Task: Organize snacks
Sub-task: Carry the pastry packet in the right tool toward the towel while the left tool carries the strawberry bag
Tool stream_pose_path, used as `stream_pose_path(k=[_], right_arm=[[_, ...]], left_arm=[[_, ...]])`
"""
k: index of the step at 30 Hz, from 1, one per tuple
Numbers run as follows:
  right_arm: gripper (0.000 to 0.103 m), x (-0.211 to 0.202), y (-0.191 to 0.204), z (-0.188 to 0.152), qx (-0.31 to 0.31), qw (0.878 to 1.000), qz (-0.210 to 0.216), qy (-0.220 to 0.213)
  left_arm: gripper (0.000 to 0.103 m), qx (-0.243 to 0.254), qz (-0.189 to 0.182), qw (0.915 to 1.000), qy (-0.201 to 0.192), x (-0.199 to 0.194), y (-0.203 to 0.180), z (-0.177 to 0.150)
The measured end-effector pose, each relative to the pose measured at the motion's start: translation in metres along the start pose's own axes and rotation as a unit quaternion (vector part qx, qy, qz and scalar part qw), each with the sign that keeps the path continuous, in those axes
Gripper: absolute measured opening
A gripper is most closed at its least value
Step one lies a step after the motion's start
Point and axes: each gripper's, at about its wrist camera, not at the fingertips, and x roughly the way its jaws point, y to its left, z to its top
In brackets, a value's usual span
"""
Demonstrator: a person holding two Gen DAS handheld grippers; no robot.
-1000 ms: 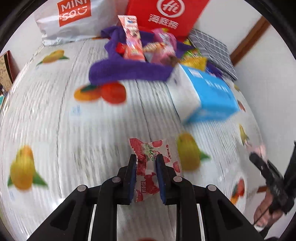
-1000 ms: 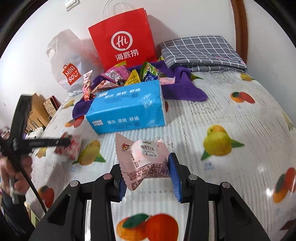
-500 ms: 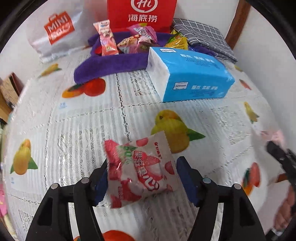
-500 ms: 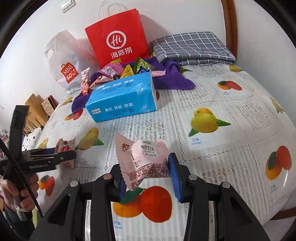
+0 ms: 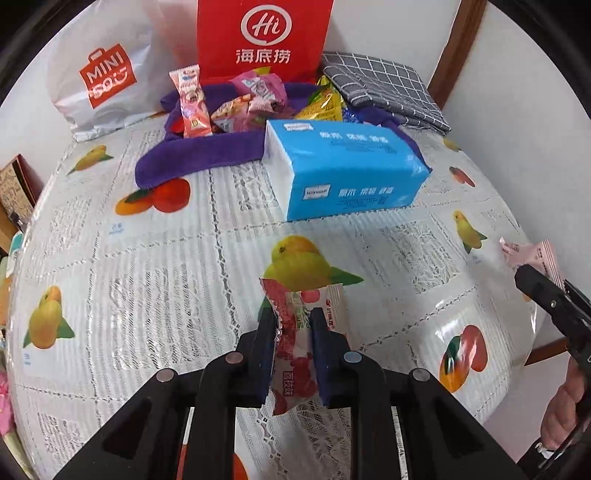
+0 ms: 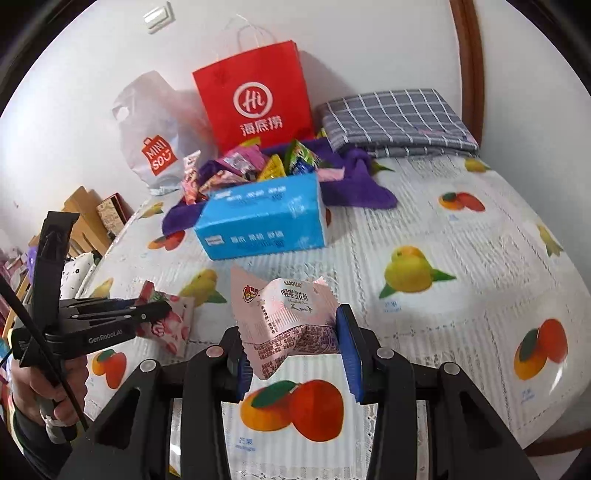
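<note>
The left gripper (image 5: pixel 293 325) points steeply down over the table's front edge, its blue pads (image 5: pixel 267 343) pinched together on a red sachet (image 5: pixel 295 354). The right gripper (image 6: pixel 291 343) tilts down beside it, clamped on a pink packet (image 6: pixel 286 317). A hand (image 6: pixel 35 384) grips the left handle.

Home rm, fruit-print tablecloth (image 5: pixel 155 258), shopping bags (image 6: pixel 255 99), folded blanket (image 6: pixel 395 118), wall switch (image 6: pixel 159 16)

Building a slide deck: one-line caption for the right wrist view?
Right gripper holds a pale pink snack packet above the fruit-print tablecloth, blue tissue pack behind.
</note>
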Motion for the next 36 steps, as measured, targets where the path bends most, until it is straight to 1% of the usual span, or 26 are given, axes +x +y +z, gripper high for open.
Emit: stream_pose_path(k=[3, 7, 10, 13, 21, 27, 36], right_arm=[[0.040, -0.002, 0.002, 0.005, -0.005, 1.000, 0.000, -0.004], [0.040, -0.004, 0.002, 0.010, -0.007, 1.000, -0.002, -0.005], [0.040, -0.005, 0.002, 0.016, -0.009, 1.000, -0.002, -0.006], [0.040, -0.006, 0.005, 0.024, -0.018, 1.000, -0.007, -0.009], [0.040, -0.008, 0.014, 0.056, -0.036, 0.999, -0.009, -0.023], [0.040, 0.001, 0.016, 0.077, -0.034, 0.999, -0.012, -0.021], [0.040, 0.011, 0.025, 0.104, -0.041, 0.999, -0.004, -0.029]], left_arm=[[0.018, -0.001, -0.005, 1.0000, -0.002, -0.003, 0.000, 0.002], [0.018, -0.007, -0.023, 0.9997, -0.004, -0.010, 0.001, 0.007], [0.018, -0.006, -0.036, 0.9993, -0.013, -0.020, -0.002, 0.015], [0.018, 0.002, -0.040, 0.9989, -0.025, -0.030, -0.007, 0.023], [0.018, 0.018, -0.048, 0.9971, -0.057, -0.052, -0.020, 0.059], [0.018, 0.014, -0.053, 0.9963, -0.066, -0.057, -0.021, 0.081], [0.018, 0.006, -0.060, 0.9950, -0.080, -0.063, -0.014, 0.107]])
